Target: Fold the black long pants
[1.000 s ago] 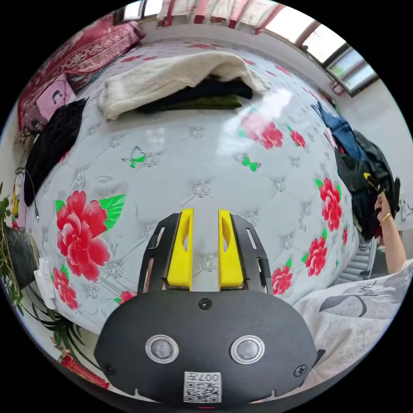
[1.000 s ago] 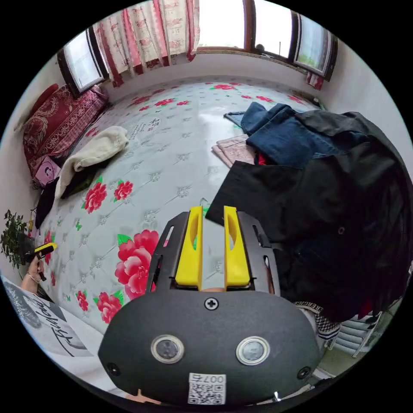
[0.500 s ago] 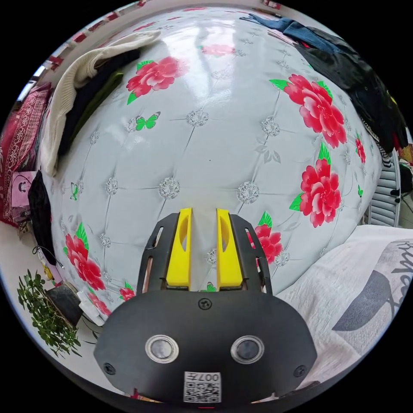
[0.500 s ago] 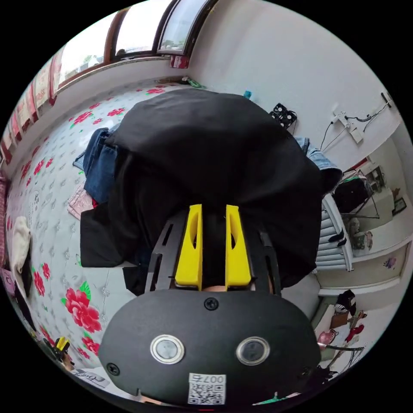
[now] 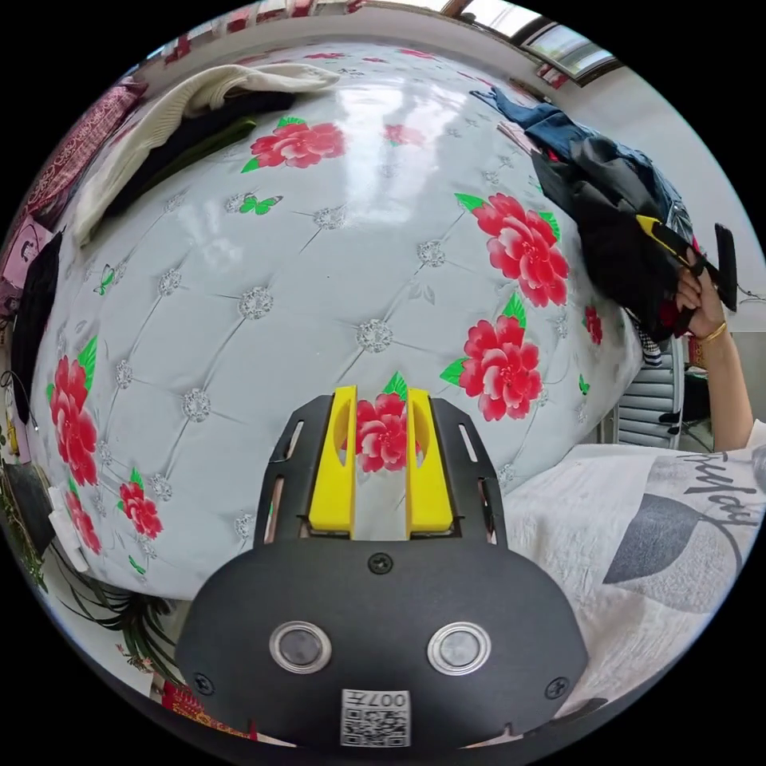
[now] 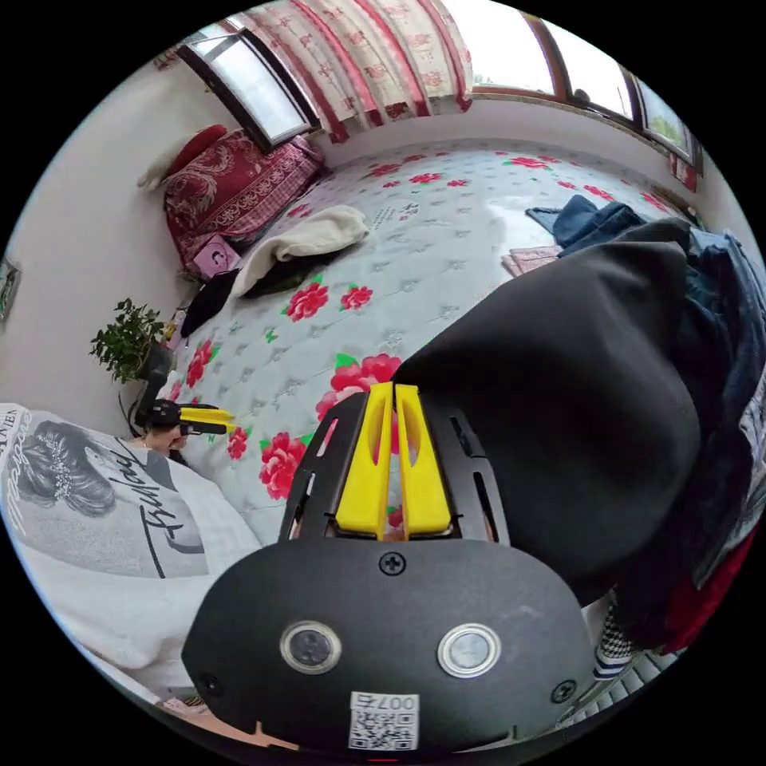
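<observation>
The black pants (image 6: 574,383) bulge up from the clothes pile at the bed's right edge. Their near corner reaches the tips of my right gripper (image 6: 391,389), whose yellow jaws are shut on that corner. In the left gripper view, the right gripper (image 5: 648,226) sits against the dark pile (image 5: 614,231), held by a hand (image 5: 698,299). My left gripper (image 5: 381,395) hovers open over the flowered mattress (image 5: 319,279) with nothing between its jaws. In the right gripper view, the left gripper (image 6: 223,416) is near the bed's front edge.
Blue denim (image 6: 586,223) and a pink cloth (image 6: 531,259) lie behind the pants. A cream sweater (image 6: 307,239) covers dark clothes at the far side. A red cushion (image 6: 231,183), a plant (image 6: 124,339) and a chair (image 5: 650,399) stand around the bed.
The right jaws were open over the black cloth and are now shut on its corner. Both cameras have swung. The left gripper stays open.
</observation>
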{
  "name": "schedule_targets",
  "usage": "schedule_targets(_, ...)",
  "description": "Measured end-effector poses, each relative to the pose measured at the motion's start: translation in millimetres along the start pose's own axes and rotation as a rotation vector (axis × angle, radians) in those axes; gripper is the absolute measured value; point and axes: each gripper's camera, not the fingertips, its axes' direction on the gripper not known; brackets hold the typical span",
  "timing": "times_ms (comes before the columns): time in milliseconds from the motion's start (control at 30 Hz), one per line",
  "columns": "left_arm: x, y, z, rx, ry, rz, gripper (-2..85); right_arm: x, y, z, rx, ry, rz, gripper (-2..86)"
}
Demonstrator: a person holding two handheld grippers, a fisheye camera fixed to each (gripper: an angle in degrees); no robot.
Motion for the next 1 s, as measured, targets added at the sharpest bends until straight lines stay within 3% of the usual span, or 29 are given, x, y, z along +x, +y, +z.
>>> schedule_targets(100, -7.9, 29.5, -17.9, 0.075, 0.042, -0.050, 10.0, -68.2, -13.5, 67.6, -0.036, -0.322, -0.107, -0.1)
schedule_targets(200, -25.5, 62.4, -31.8, 0.131, 0.096, -0.119, 10.9, -139.5, -26.8, 97.8, -0.086, -0.516, -0.267, 0.2)
schedule_targets(267, -36.5, 83.2, -37.8, 0.158, 0.095, -0.162, 11.5, -169.1, -30.4, 97.3, -0.119, -0.540, -0.366, 0.8)
schedule_targets(433, -66.3, 137.6, -43.1, 0.201, 0.069, -0.307, 12.5, -172.9, -16.0, 71.4, -0.134, -0.243, -0.484, 2.7)
schedule_targets(500, -73.4, 147.6, -43.2, 0.217, 0.068, -0.351, 13.0, -141.3, -2.5, 65.9, -0.179, -0.064, -0.401, 3.5)
schedule_targets(633, -66.9, 134.9, -31.4, 0.198, 0.135, -0.341, 14.1, -96.9, 7.8, 55.2, -0.206, 0.062, -0.236, 4.8)
schedule_targets(733, -51.9, 103.6, -2.4, 0.106, 0.072, -0.309, 15.2, -80.4, 2.6, 51.1, -0.194, 0.133, -0.180, 5.6)
schedule_targets(800, -52.3, 86.5, 25.4, 0.007, -0.002, -0.319, 13.6, -71.5, -7.6, 55.2, -0.203, 0.207, -0.154, 6.2)
schedule_targets(933, -70.3, 69.5, 20.2, -0.019, -0.162, -0.288, 1.5, -64.0, -27.8, 60.7, -0.202, 0.260, -0.124, 6.7)
schedule_targets(1000, -94.5, 71.2, 1.3, -0.005, -0.249, -0.324, 0.1, -63.3, -41.3, 68.6, -0.214, 0.289, -0.133, 6.9)
